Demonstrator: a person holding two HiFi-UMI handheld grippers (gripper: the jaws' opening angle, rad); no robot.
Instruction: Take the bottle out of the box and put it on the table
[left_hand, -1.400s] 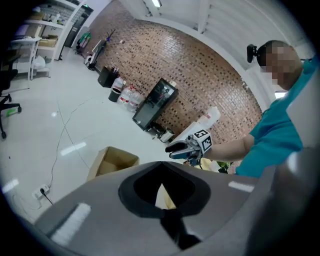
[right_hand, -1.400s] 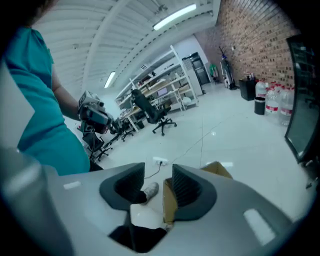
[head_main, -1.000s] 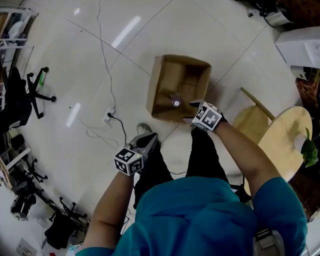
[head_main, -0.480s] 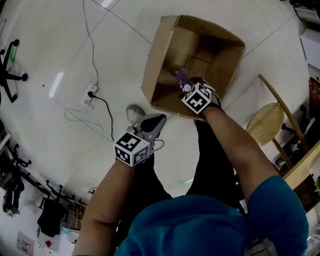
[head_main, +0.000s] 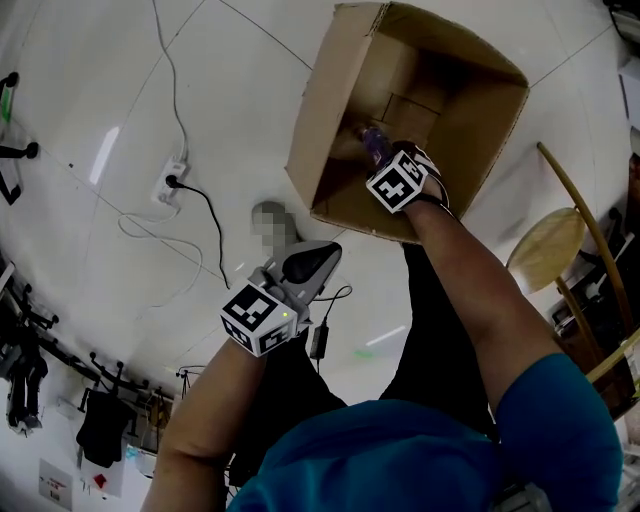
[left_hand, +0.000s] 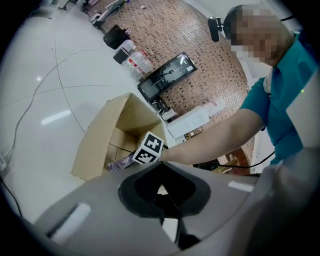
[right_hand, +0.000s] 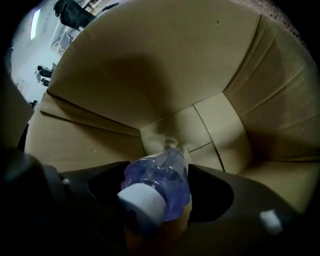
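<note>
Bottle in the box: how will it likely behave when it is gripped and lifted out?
The bottle looks like thin, clear, purple-tinted plastic, so it probably gives under a squeeze and may be slippery. It seems light, though how full it is cannot be told. Its round, narrow body could tip or roll against the box wall if nudged.

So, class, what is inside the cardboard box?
A purple-tinted, white-capped bottle, standing between the right gripper's jaws, which have just been opening. The box's floor flaps show; the floor under the bottle and gripper is covered.
</note>
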